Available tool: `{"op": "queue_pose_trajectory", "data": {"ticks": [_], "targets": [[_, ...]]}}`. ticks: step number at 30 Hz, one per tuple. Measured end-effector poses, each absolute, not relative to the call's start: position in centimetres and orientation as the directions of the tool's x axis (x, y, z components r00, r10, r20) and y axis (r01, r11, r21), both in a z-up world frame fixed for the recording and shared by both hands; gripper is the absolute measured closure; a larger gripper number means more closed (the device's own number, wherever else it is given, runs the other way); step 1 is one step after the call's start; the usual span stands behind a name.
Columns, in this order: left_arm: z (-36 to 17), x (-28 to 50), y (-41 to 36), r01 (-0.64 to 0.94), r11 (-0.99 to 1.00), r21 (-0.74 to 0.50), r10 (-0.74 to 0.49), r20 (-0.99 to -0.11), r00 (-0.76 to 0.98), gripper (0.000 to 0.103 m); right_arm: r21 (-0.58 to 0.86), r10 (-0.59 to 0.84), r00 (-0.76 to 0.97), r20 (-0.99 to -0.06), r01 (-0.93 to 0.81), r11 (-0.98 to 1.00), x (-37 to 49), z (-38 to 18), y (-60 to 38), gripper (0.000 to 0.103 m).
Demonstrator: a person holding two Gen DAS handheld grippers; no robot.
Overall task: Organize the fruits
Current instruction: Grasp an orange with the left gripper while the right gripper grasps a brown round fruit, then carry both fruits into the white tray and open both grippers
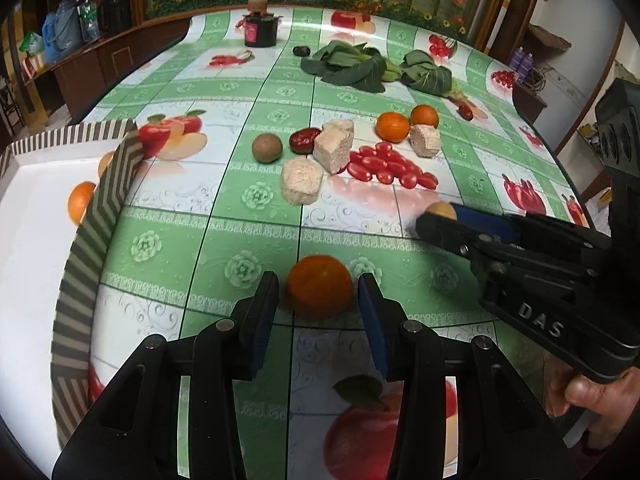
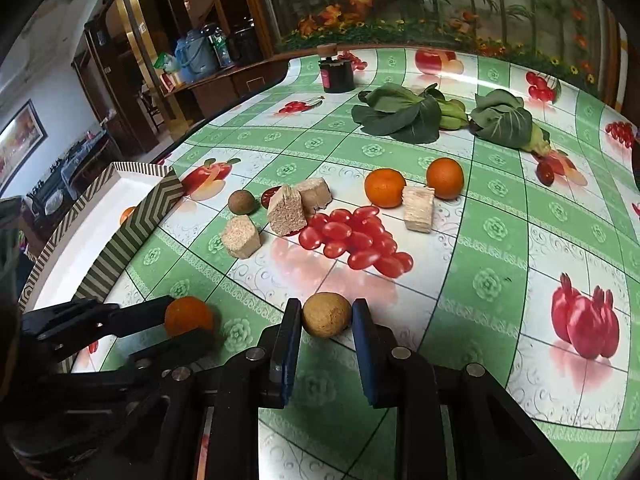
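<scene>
our left gripper (image 1: 318, 294) has its blue pads on either side of an orange (image 1: 320, 285). in the left wrist view the pads sit right at the fruit's flanks, and in the right wrist view the black fingers clasp it from both sides, so we read this as a pinch on the orange, low over the tablecloth (image 1: 224, 240).

our right gripper (image 2: 326, 314) is closed on a tan round fruit (image 2: 327, 314), each pad touching a side of it. from the left wrist view this gripper reaches in from the right, with only the fruit's top peeking above its fingertips. a hand (image 1: 592, 400) holds its handle at the lower right.

just to the left lies a tray (image 1: 36, 240) with a striped rim and a white floor; one orange fruit (image 1: 81, 202) already sits in it, and another is half hidden behind the rim.

farther out, in the middle of the table, we see a cluster of cherry tomatoes (image 2: 356, 240), three pale crumbly blocks (image 2: 286, 210) around them, a brown round fruit (image 2: 241, 202), a red date (image 1: 305, 139) touching one block, and two more oranges (image 2: 385, 187) just beside the fourth block. beyond those lie leafy greens (image 2: 400, 114), and at the far edge stands a dark jar (image 2: 336, 74) with a cork top.
</scene>
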State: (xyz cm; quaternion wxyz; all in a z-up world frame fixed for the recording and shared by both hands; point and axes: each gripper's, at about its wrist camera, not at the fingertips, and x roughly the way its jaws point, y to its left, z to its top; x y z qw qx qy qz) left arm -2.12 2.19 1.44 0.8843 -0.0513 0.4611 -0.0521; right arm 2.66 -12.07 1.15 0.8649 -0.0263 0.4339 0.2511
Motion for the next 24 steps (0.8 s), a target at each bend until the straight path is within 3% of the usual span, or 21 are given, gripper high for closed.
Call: {"op": "queue_pose_trajectory", "data": {"ticks": [3, 24], "targets": [[1.4, -2.2, 2.4, 0.057, 0.987, -0.153, -0.157, -0.805, 0.572, 0.072, 0.186, 0.423, 0.492, -0.761, -0.459, 0.869, 2.3, 1.2, -12.3, 0.078], [7.1, -5.6, 8.3, -0.045, 0.994, -0.098, -0.046, -0.763, 0.645, 0.072, 0.209, 0.512, 0.451, -0.731, -0.567, 0.797, -0.2, 3.9, -6.5, 0.078]]}}
